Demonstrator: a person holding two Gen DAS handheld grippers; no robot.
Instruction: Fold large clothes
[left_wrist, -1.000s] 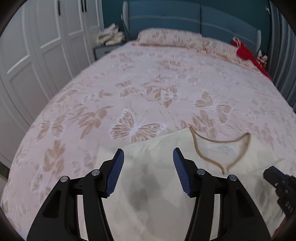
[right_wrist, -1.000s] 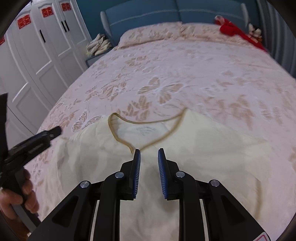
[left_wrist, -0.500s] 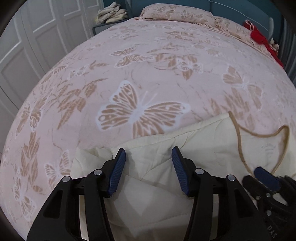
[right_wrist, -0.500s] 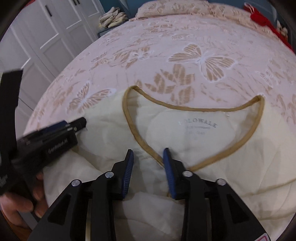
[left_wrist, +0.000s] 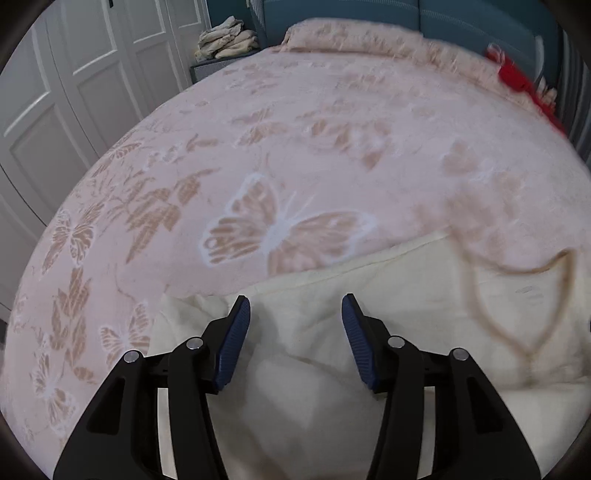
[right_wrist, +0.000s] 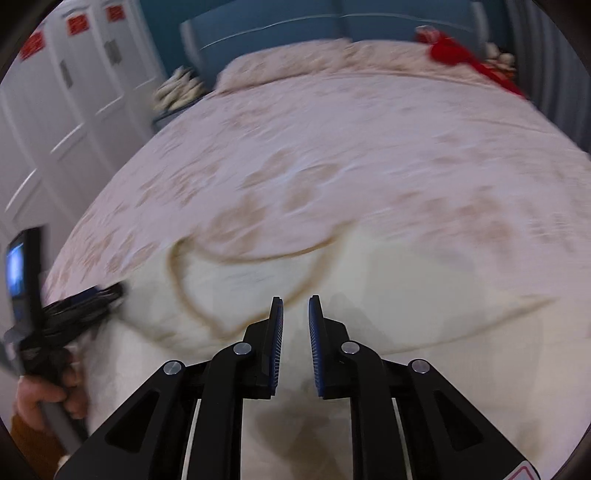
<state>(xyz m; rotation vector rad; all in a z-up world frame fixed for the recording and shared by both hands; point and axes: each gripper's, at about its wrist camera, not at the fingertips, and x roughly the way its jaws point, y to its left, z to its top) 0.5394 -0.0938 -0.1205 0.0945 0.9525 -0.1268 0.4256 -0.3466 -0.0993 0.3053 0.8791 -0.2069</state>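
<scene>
Two wrist fisheyes, low over the near end of the bed (left_wrist: 295, 147), both facing its headboard (right_wrist: 332, 26).

The left wrist view sits close above the cream garment (left_wrist: 369, 295) at its left edge, the white wardrobe (left_wrist: 74, 74) to its side. The right wrist view looks from further right, over the brown neckline (right_wrist: 192, 295), and catches the left gripper (right_wrist: 85, 299) at its left rim. Both share the neckline, pillows and red cloth (right_wrist: 461, 51).

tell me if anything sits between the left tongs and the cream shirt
Nothing visible does. The left tongs hang open right over the cream shirt near its shoulder edge, with only bare fabric between the blue pads. The right tongs are open beside the tan collar, also unobstructed. Whether either touches the cloth is unclear.
</scene>
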